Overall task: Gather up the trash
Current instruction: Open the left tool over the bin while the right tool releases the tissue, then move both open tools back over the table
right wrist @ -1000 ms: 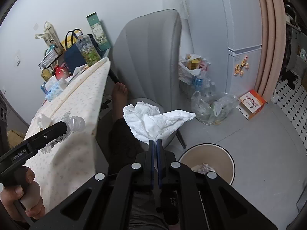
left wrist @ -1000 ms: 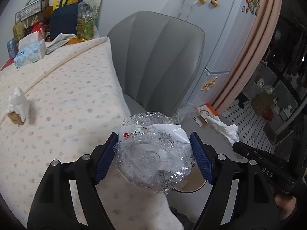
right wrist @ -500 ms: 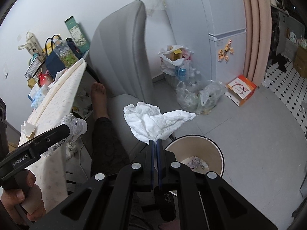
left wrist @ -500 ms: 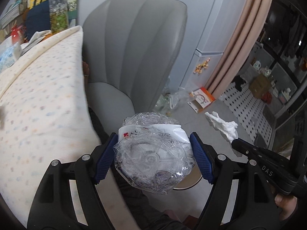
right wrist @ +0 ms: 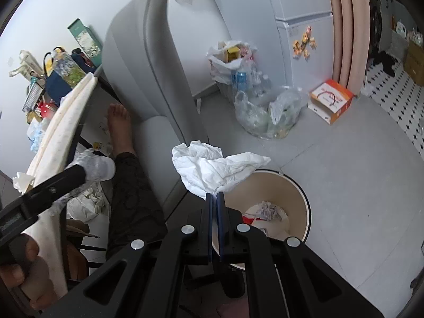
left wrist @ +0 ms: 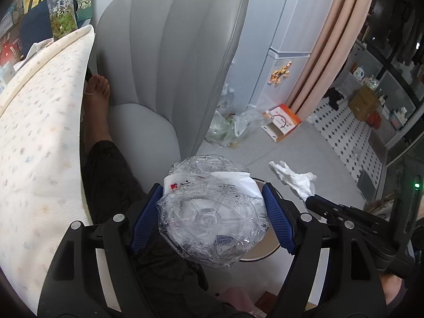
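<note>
My left gripper (left wrist: pixel 212 198) is shut on a crushed clear plastic bottle (left wrist: pixel 209 217), blue pads pressed to its sides; it hangs past the table edge, above a person's dark trouser leg. A round cream bin (left wrist: pixel 267 251) shows partly behind the bottle. My right gripper (right wrist: pixel 214 197) pinches a crumpled white tissue (right wrist: pixel 212 167) just above the near rim of the bin (right wrist: pixel 299 193), which holds paper scraps. Its jaws are opening slightly, the tissue still caught between the pads. The right wrist view also shows the left gripper (right wrist: pixel 79 172) with the bottle (right wrist: pixel 100 167).
A grey shell chair (left wrist: pixel 169 61) stands between the table with the dotted cloth (left wrist: pixel 39 132) and the bin. A bare foot (right wrist: pixel 119 124) rests on the chair seat. Clear bags of bottles (right wrist: pixel 267 111) and an orange box (right wrist: pixel 331 100) lie on the grey floor by the fridge.
Both grippers have moved off the table and downward toward the bin, each keeping its load. The bin now looms larger under the tissue, and the table has slid to the left.
</note>
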